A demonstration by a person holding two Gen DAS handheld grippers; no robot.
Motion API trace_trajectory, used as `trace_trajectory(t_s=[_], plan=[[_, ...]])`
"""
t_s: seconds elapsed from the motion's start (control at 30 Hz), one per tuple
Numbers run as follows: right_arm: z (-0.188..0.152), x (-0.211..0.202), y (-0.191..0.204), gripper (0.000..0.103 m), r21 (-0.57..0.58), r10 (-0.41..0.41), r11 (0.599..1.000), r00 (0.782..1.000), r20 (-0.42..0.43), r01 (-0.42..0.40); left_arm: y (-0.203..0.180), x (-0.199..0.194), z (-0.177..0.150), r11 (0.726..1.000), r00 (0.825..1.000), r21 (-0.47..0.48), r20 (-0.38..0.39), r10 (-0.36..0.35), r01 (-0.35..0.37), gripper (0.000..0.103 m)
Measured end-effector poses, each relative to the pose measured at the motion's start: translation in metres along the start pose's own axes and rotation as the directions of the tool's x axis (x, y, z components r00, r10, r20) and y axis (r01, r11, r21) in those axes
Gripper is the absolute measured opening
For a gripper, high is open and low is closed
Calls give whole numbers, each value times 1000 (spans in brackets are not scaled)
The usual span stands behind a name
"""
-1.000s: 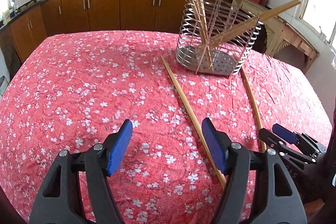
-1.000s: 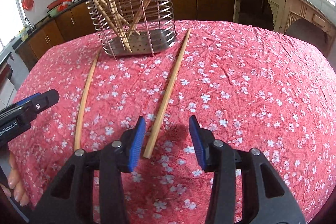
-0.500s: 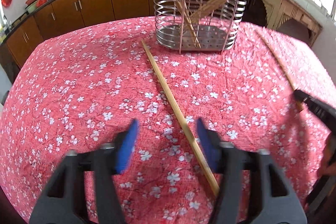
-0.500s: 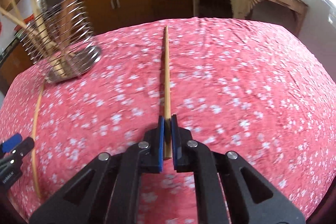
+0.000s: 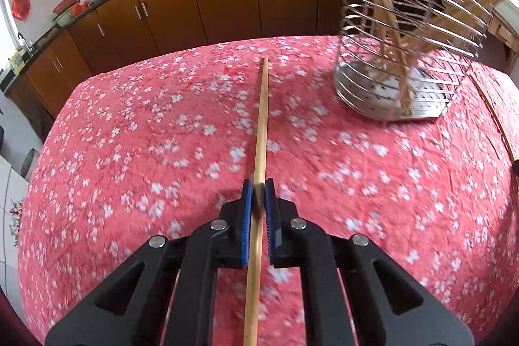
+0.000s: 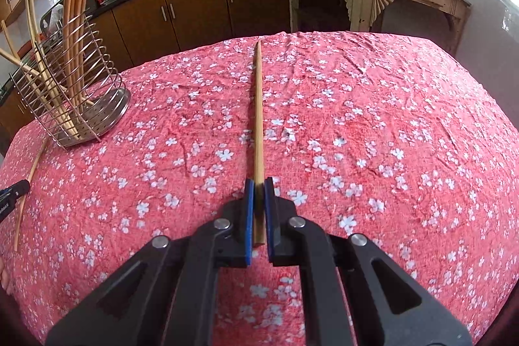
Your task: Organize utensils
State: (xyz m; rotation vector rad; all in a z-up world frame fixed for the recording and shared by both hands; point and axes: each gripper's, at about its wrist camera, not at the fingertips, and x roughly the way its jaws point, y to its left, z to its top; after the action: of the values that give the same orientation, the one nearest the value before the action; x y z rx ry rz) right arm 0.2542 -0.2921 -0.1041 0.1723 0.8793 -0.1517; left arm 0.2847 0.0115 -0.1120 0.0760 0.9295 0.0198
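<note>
Left gripper: clamping a wooden chopstick between blue pads, partway along the shaft, with the rear length passing back under the tool body. Pointing the free end across the red floral tablecloth toward the brown cabinets.

Right gripper: clamping a second chopstick close to its blunt end, with the tapered tip reaching toward the far table edge.

Wire utensil holder: standing upright on the tablecloth, well apart from both grippers, already containing several chopsticks leaning at angles. Appearing at upper right in the left wrist view, at left in the right wrist view.

Left wrist view: blurring from motion.
</note>
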Motion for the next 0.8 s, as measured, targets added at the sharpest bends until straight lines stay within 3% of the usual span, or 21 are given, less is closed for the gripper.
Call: trace_trajectory(t_s=[0.1,0.23,0.27,0.3,0.37,0.57,0.8], plan=[[-1,-1,-1,8,-4,19,1000,1000,-2,-19,11,-9,-5,996,997,-38,7,-76,76,9],[-12,-14,-3,13,11,68,998,998,-15,-67,16,-32,-24,995,994,12,42,-99,99,11],[-15,-17,-3,17,7,69,998,998,-14,-69,16,-37,-31,994,993,29,46,-105,104,20],[-18,-20,-2,18,-2,67,998,998,-11,-67,16,-42,-39,994,994,41,51,-101,99,36],[-25,-23,-1,22,-16,59,998,998,-11,-59,16,-49,-53,994,992,54,68,-103,99,54],[-29,-24,7,27,-64,22,998,1000,-6,-22,10,-45,-66,996,996,51,48,-80,77,56],[-29,-21,21,46,-124,0,992,1000,-15,-2,21,-41,-67,998,998,5,23,-66,66,75]])
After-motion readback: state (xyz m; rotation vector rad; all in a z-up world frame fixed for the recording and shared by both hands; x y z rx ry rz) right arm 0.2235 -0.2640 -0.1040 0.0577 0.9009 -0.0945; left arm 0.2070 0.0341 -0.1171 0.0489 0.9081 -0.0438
